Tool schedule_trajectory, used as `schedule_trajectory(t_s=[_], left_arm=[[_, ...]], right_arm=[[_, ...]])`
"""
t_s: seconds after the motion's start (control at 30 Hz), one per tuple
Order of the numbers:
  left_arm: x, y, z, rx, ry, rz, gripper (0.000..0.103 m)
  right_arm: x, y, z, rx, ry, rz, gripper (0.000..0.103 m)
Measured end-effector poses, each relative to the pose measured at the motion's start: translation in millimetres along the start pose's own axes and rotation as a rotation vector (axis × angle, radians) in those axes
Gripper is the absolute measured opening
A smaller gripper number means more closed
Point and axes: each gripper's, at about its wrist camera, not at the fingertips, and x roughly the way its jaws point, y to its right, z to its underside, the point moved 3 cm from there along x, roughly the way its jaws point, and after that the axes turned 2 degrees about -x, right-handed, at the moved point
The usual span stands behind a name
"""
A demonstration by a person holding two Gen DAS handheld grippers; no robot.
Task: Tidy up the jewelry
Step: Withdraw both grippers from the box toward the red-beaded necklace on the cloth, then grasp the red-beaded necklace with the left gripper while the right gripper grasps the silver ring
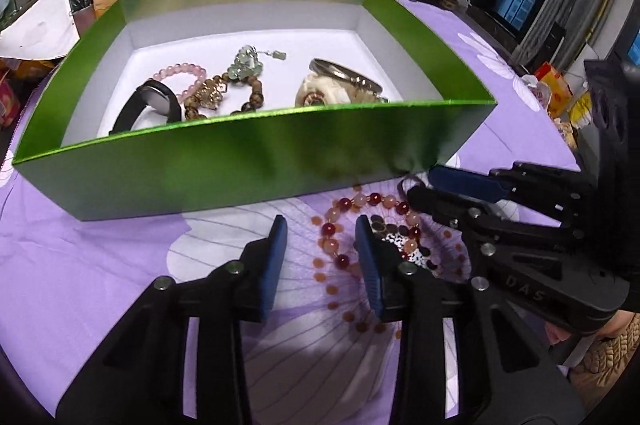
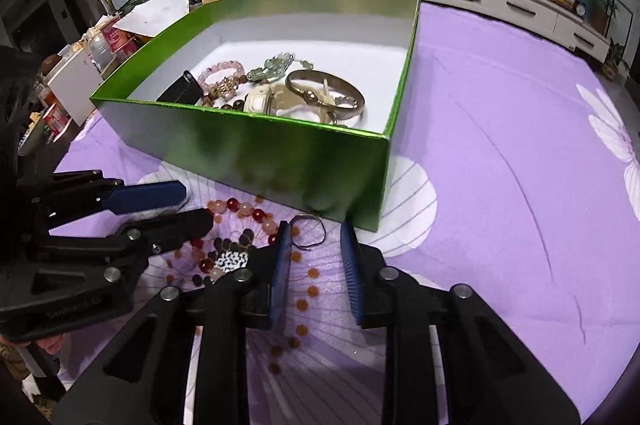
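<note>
A purple cloth with pale flower prints (image 2: 500, 153) covers my desk, and white cabinets stand along the far wall of the room. On the cloth sits a green box (image 1: 248, 161) with a white inside. It holds a black watch (image 1: 154, 101), a pink bead bracelet (image 1: 186, 75), a brown bead string with a green stone pendant (image 1: 244, 65), a cream-coloured watch (image 2: 262, 101) and a metal bangle (image 2: 324, 91).

Just in front of the box's near wall, on the cloth, lies a red and peach bead bracelet (image 1: 352, 225) with a strand of darker beads (image 2: 236, 245) tangled beside it. A thin metal ring (image 2: 308, 231) lies near the box's corner.

My left tongs (image 1: 322, 229) stand wide apart, empty, low over the cloth, the right pad at the edge of the bead bracelet. My right tongs (image 2: 314, 237) are also wide apart and empty, with the thin ring lying between the fingertips. Both tongs point towards the box, close to each other.
</note>
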Motion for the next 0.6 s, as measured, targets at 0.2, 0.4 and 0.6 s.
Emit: schedule_trajectory(t_s=[0.2, 0.4, 0.6], left_arm=[[4, 17, 6, 0.091, 0.015, -0.072, 0.035], [2, 23, 8, 0.108, 0.028, -0.087, 0.016], [-1, 11, 8, -0.026, 0.041, -0.05, 0.007]], right_arm=[[4, -6, -2, -0.052, -0.013, 0.031, 0.028], [5, -12, 0, -0.093, 0.006, 0.067, 0.02], [-4, -10, 1, -0.07, 0.028, 0.046, 0.019]])
